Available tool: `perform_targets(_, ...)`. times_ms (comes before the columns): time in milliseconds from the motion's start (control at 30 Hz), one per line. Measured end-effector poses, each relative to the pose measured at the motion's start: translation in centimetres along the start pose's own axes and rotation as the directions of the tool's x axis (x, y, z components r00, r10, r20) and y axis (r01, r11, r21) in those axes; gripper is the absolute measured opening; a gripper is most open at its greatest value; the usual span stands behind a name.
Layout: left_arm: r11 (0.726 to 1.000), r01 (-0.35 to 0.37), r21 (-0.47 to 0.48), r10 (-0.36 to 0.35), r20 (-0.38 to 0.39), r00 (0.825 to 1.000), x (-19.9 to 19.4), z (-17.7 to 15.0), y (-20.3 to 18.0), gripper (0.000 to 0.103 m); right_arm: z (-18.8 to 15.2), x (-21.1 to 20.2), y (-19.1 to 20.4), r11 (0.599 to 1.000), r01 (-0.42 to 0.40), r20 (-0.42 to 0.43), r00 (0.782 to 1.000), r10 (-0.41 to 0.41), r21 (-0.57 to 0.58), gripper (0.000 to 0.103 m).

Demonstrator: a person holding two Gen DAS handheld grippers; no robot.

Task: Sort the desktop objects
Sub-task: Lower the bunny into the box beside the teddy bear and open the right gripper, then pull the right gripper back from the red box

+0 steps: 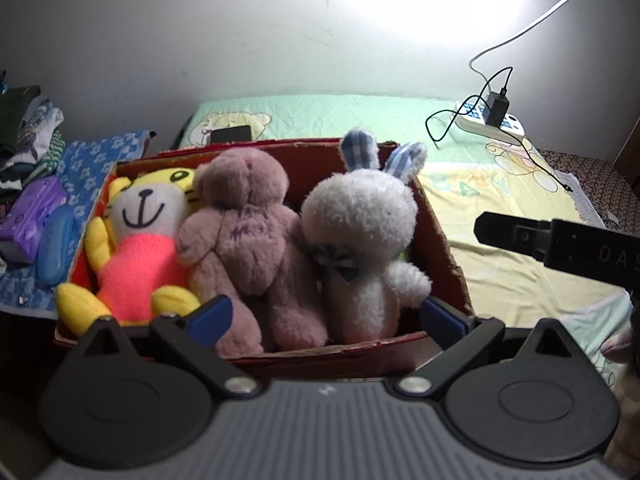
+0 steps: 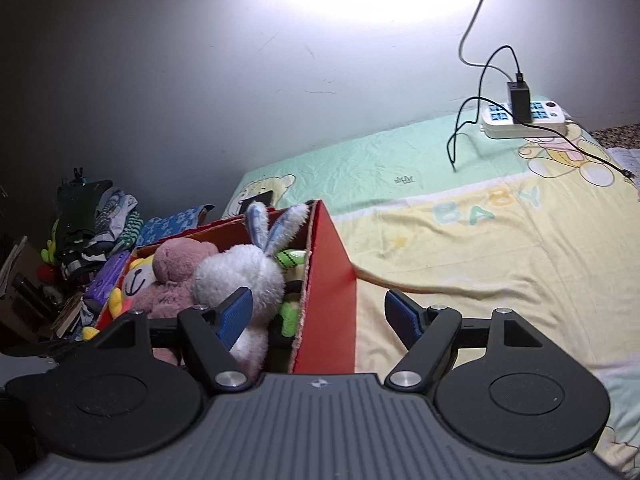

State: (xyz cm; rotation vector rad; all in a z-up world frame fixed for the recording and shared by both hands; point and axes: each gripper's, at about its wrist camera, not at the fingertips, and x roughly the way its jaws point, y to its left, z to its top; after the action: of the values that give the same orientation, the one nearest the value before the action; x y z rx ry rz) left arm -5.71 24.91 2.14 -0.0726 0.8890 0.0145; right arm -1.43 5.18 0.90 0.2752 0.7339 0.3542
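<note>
A red cardboard box [image 1: 440,240] stands on the bed and holds three plush toys side by side: a yellow tiger in a pink top [image 1: 136,240], a brown-pink bear [image 1: 248,232] and a white rabbit with blue checked ears [image 1: 360,240]. My left gripper [image 1: 324,316] is open and empty just above the box's near edge. In the right wrist view the box [image 2: 328,280] is at the left with the rabbit [image 2: 244,276], the bear [image 2: 176,268] and a green toy [image 2: 292,258] inside. My right gripper [image 2: 320,316] is open and empty over the box's right wall.
A yellow and green baby blanket [image 2: 500,248] covers the bed. A white power strip [image 2: 524,120] with a black charger and cables lies at the far right. A phone [image 1: 231,134] lies behind the box. Folded clothes [image 1: 28,140] and purple and blue items [image 1: 40,224] lie at the left.
</note>
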Motion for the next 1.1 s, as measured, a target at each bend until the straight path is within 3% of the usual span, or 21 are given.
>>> perform_targets(400,0.998,-0.059,-0.005,0.059,-0.082,0.995,-0.2,-1.6,-5.2,0.100,-1.2,-1.2,-3.9,0.988,0.151,-0.069,0.986,-0.150,0.016,0.077)
perform_targets(767,0.996,-0.088,-0.013,0.084,-0.186,0.979,2.7,-4.4,-10.2,0.100,-2.8,-0.7,-7.5,0.949,0.310,-0.185,0.931,-0.315,-0.053,0.083)
perform_targets(1100,0.990,-0.135,-0.037,0.122,-0.245,0.962,5.1,-5.8,-12.8,0.100,-4.1,-1.2,-10.0,0.945,0.316,-0.229,0.917,-0.326,-0.080,0.083)
